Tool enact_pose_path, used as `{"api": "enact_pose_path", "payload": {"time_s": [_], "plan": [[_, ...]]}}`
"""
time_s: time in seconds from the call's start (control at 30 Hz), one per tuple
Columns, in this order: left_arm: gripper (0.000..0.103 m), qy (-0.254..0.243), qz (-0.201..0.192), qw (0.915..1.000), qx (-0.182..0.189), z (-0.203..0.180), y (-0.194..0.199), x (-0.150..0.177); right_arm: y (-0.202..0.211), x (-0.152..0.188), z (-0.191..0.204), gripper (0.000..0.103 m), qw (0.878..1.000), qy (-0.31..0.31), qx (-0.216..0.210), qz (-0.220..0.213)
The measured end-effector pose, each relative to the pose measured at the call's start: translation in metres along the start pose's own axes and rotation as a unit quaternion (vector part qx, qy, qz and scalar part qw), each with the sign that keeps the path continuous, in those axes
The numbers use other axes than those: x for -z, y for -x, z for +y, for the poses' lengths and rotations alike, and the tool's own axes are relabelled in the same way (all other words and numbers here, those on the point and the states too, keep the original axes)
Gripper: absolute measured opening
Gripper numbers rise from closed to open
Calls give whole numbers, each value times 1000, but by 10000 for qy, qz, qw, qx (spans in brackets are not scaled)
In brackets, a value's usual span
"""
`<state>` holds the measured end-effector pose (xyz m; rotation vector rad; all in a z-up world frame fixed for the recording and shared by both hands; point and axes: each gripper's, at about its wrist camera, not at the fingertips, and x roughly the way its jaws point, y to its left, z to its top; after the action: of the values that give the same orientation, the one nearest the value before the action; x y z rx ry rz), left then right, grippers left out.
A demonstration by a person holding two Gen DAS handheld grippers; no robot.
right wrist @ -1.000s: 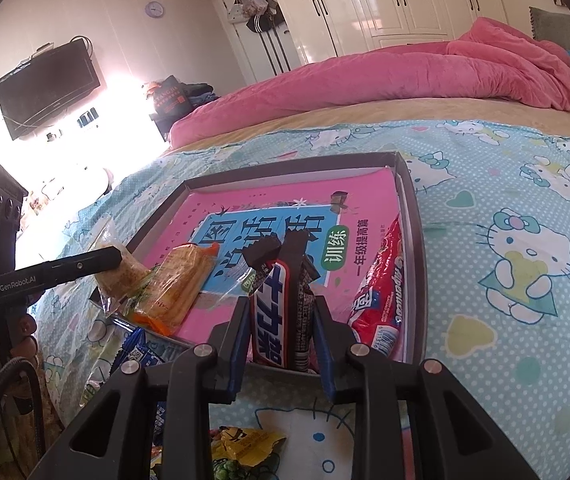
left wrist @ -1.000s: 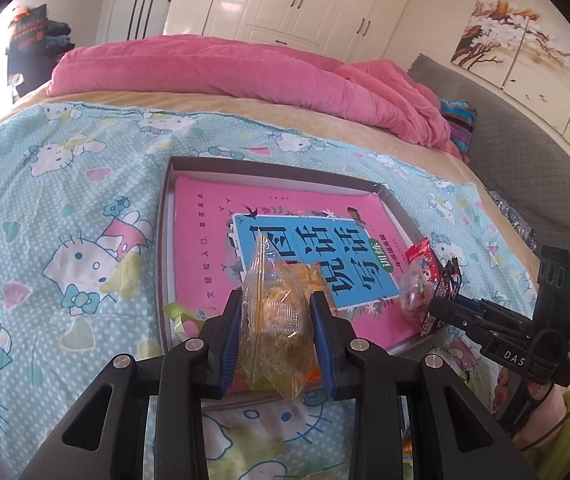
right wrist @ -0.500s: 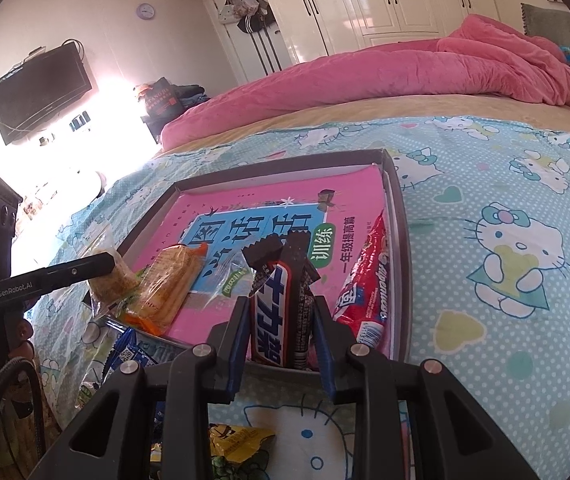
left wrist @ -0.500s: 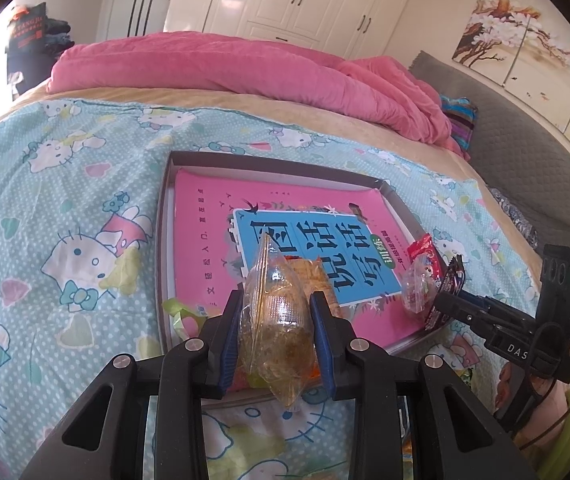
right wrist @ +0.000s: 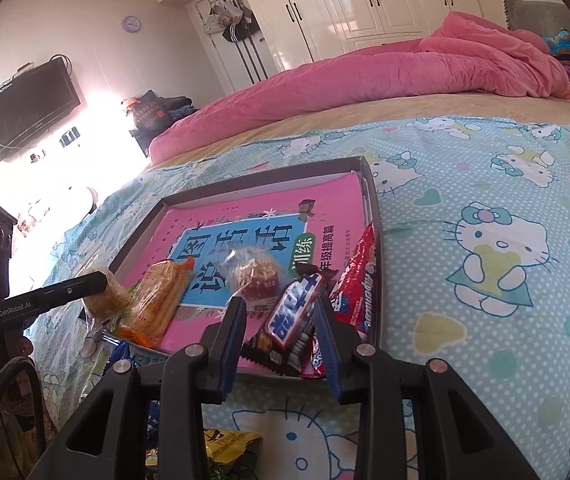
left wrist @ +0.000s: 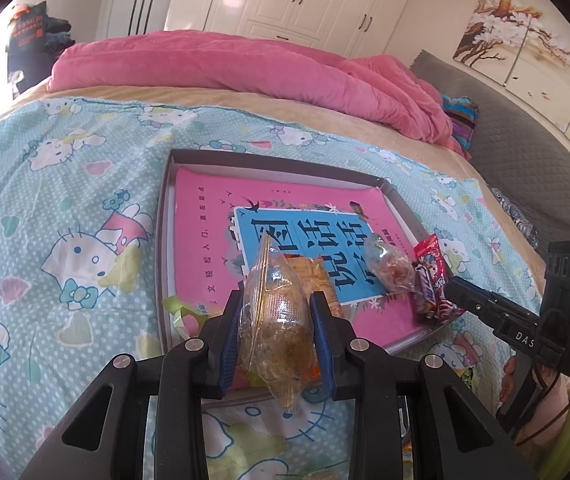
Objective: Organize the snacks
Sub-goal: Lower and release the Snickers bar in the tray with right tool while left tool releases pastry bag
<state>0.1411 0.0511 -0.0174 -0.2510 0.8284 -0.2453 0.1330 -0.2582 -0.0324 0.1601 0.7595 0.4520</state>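
Note:
My left gripper (left wrist: 277,300) is shut on a clear bag of brown snack (left wrist: 273,320), held upright over the near edge of the grey tray (left wrist: 277,162). A pink book (left wrist: 205,240) lines the tray. In the right wrist view, my right gripper (right wrist: 281,304) hangs over the tray's near right corner and its jaws are opening. A Snickers bar (right wrist: 293,312) lies tilted between them, leaning on the right finger with a gap at the left one. Also in the tray are a red packet (right wrist: 359,276), a clear-wrapped pastry (right wrist: 257,276) and an orange-wrapped cracker (right wrist: 161,296).
The tray (right wrist: 257,178) rests on a Hello Kitty sheet (right wrist: 485,240), with a pink quilt (left wrist: 245,68) heaped behind it. Loose packets lie on the bed below the tray: a yellow one (right wrist: 225,444) and blue ones (right wrist: 121,354). A green wrapper (left wrist: 181,312) sits at the tray's left corner.
The right jaws have spread and the Snickers bar has tipped from upright to lying slanted in the tray. The left gripper and its bag have stayed put.

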Motion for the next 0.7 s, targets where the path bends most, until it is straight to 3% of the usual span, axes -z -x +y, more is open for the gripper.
{"api": "enact_pose_path", "payload": {"time_s": [0.13,0.7], "plan": [[34,37,10,10000,-4,1,0,0,1,0,2,41,10000,61,18,-6],[39,227,19,9997,-54,7,0,-2,8,-2,8,47,9997,183,63,-154]]}}
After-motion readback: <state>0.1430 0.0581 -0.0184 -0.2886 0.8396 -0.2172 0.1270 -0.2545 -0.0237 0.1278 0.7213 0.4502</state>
